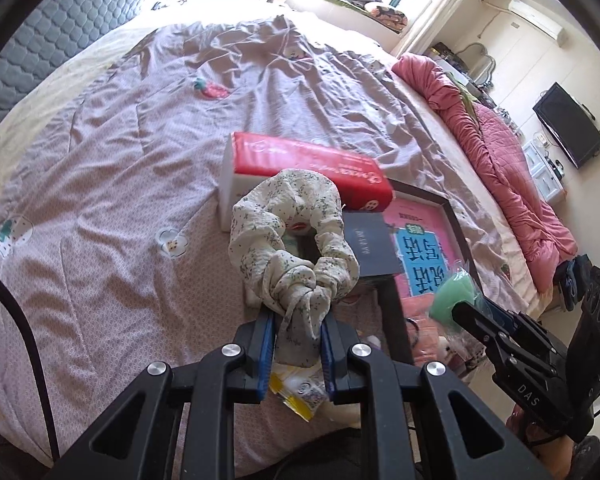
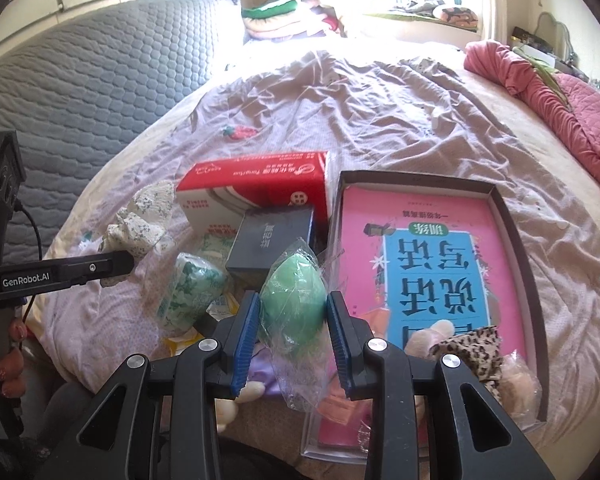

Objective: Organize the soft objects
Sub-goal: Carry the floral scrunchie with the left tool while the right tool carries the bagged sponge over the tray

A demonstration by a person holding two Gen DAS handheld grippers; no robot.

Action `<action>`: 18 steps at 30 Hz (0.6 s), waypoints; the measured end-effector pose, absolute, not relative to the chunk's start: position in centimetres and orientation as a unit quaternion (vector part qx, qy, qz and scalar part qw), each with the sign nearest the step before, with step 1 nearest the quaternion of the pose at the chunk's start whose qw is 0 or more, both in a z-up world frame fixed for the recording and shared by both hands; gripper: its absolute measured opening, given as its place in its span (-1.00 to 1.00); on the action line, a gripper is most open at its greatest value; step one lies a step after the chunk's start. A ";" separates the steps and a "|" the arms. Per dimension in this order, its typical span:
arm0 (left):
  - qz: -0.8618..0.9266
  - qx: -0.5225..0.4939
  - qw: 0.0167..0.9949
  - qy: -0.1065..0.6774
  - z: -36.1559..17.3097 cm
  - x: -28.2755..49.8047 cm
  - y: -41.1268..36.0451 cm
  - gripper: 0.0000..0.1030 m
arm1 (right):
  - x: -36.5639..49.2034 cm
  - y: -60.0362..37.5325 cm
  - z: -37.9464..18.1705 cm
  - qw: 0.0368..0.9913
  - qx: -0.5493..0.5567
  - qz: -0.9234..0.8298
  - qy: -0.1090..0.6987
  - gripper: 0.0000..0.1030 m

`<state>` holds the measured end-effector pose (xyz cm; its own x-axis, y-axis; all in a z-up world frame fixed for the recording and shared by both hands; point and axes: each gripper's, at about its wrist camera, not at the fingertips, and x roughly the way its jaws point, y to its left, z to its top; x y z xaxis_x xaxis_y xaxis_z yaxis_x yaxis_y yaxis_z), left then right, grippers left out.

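Sunlit from a window at the far end, a bed (image 1: 120, 184) covered by a wrinkled mauve quilt carries the clutter, with a grey quilted headboard (image 2: 84, 80) along one side and a bunched pink blanket (image 1: 496, 148) along the other.

Counted beyond the jaws: one red-and-white tissue pack (image 2: 256, 188), one small dark box (image 2: 270, 240) leaning on it, one green-printed roll (image 2: 188, 292), and one shallow tray (image 2: 516, 240) lined with a pink book cover. In the tray's near corner lie one leopard-print scrunchie (image 2: 476, 348) and at least one pale fluffy piece (image 2: 520, 384).

One floral scrunchie (image 1: 296, 236) is pinched by its knotted tail between the pressed-together jaws of the left gripper (image 1: 298, 332) — its loop is held clear above the quilt, ahead of the fingertips. One green sponge ball (image 2: 294, 308) in a clear wrapper is clamped between the jaws of the right gripper (image 2: 292, 320), just left of the tray.

Both grippers are angled steeply down toward the bed, side by side. Fingers (image 2: 10, 368) are seen wrapped round the left handle.
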<state>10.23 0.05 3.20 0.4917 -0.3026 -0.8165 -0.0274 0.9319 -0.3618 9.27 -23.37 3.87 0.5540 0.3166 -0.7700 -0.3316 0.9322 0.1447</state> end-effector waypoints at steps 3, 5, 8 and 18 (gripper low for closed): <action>-0.086 -0.154 0.852 0.492 4.2 9.9 -1.1 -0.61 | 8.9 -24.5 4.8 0.887 0.001 0.178 0.426 -0.31; -0.090 -0.146 0.855 0.489 4.8 9.7 -1.8 -0.61 | 8.6 -25.3 5.4 0.891 0.007 0.173 0.419 -0.31; -0.096 -0.134 0.859 0.485 5.6 9.4 -3.0 -0.60 | 8.2 -26.8 6.4 0.898 0.015 0.164 0.407 -0.31; -0.123 -0.096 0.863 0.480 7.3 8.9 -7.5 -0.61 | 7.2 -32.2 8.8 0.917 0.046 0.122 0.378 -0.31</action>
